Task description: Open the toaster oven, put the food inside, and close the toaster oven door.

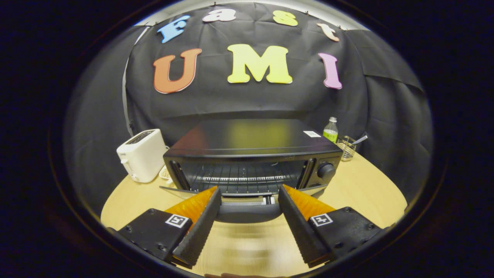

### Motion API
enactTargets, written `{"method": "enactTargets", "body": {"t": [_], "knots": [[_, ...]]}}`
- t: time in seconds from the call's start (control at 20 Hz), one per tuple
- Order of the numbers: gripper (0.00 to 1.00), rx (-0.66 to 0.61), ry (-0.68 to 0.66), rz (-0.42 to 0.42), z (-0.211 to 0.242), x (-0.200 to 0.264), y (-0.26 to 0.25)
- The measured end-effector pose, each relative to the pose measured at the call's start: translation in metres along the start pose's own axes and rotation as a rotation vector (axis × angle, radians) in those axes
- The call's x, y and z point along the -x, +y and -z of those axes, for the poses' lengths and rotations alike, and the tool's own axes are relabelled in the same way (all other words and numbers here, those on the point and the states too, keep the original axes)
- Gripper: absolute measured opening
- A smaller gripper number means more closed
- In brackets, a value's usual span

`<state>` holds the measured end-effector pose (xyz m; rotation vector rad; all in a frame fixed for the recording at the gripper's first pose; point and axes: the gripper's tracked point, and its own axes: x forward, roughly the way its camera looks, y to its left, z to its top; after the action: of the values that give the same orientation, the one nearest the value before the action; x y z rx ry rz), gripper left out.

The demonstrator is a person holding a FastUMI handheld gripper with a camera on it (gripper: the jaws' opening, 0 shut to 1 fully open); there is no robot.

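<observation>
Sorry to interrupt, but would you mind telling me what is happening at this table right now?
A person is working with a hand-held gripper at a black toaster oven on the wooden table. The oven door is folded down, showing the wire rack inside. The fingers are open, holding nothing, with the lowered door between them. A white toaster stands beside the oven.

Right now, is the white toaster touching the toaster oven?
Apart. The gripper view shows a strip of table and dark backdrop between the white toaster and the toaster oven. The tool is open, empty, before the lowered door.

White toaster (142,155), bottle (330,130), wire holder (347,148).
</observation>
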<state>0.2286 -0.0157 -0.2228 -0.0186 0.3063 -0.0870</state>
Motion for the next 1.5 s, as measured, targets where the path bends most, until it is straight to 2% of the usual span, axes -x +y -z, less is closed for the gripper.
{"method": "enactTargets", "body": {"t": [0.25, 0.5, 0.75, 0.9, 1.05, 1.2, 1.4, 1.5], "knots": [[0.99, 0.012, -0.012, -0.006, 0.040, 0.017, -0.004], [1.00, -0.029, 0.007, -0.007, 0.081, 0.026, -0.009], [1.00, -0.027, 0.088, -0.010, 0.127, 0.022, -0.012], [1.00, -0.066, 0.122, -0.021, 0.140, 0.023, -0.013], [0.97, -0.038, 0.114, -0.035, 0.139, 0.020, -0.013], [0.98, -0.036, 0.153, -0.136, 0.134, 0.032, 0.004], [0.97, -0.052, 0.185, -0.358, 0.104, 0.057, 0.049], [0.97, -0.080, 0.208, -0.442, 0.090, 0.069, 0.066]]}}
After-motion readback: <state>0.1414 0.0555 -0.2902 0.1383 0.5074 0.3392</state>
